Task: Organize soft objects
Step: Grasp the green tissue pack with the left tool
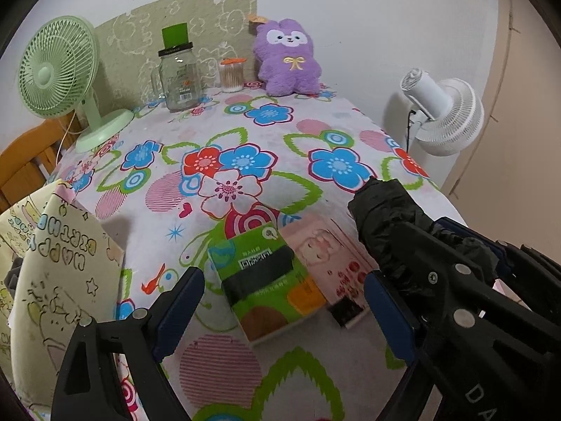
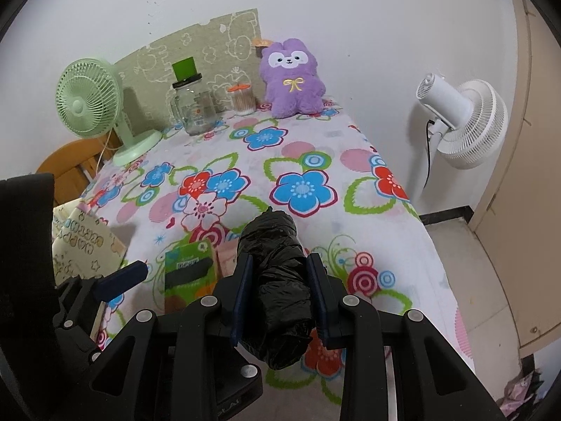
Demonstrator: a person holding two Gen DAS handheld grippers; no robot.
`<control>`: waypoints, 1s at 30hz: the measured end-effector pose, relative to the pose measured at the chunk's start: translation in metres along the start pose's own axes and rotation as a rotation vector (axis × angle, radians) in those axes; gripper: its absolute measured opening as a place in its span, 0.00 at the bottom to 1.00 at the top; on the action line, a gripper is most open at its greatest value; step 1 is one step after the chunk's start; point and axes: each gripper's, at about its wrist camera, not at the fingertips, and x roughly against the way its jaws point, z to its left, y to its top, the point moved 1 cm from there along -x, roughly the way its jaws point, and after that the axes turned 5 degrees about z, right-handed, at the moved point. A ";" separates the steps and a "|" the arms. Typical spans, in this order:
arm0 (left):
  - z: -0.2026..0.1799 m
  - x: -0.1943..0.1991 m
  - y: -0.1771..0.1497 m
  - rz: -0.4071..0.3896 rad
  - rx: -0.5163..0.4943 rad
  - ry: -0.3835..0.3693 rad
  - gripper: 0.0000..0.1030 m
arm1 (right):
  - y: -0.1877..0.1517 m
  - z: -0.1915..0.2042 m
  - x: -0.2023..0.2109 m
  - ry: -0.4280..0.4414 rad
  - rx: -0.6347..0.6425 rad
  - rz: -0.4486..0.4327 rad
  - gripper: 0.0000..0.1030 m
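Note:
My right gripper [image 2: 278, 289] is shut on a black roll of plastic bags [image 2: 277, 270] and holds it above the floral tablecloth; the roll also shows at the right of the left wrist view [image 1: 385, 221]. My left gripper [image 1: 284, 301] is open and empty, over a green tissue pack [image 1: 270, 280] that lies beside a pink tissue pack [image 1: 329, 259]. The green pack also shows in the right wrist view [image 2: 187, 268]. A purple plush bunny [image 1: 288, 58] sits upright at the table's far edge against the wall, also in the right wrist view [image 2: 292, 79].
A green desk fan [image 1: 59, 70], a glass jar with a green lid [image 1: 179, 73] and a cotton swab jar [image 1: 232, 75] stand at the back. A cream paper bag [image 1: 52, 273] stands at the left. A white floor fan [image 2: 466, 119] stands right of the table.

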 end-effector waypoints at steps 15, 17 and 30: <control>0.013 -0.025 0.004 0.044 0.058 0.024 0.67 | 0.008 0.004 -0.028 0.008 0.004 0.040 0.34; 0.014 -0.025 0.004 0.043 0.057 0.015 0.65 | 0.008 0.005 -0.029 0.009 0.003 0.042 0.34; 0.017 -0.019 -0.004 0.069 0.045 -0.019 0.53 | 0.004 0.013 -0.028 0.014 0.009 0.051 0.34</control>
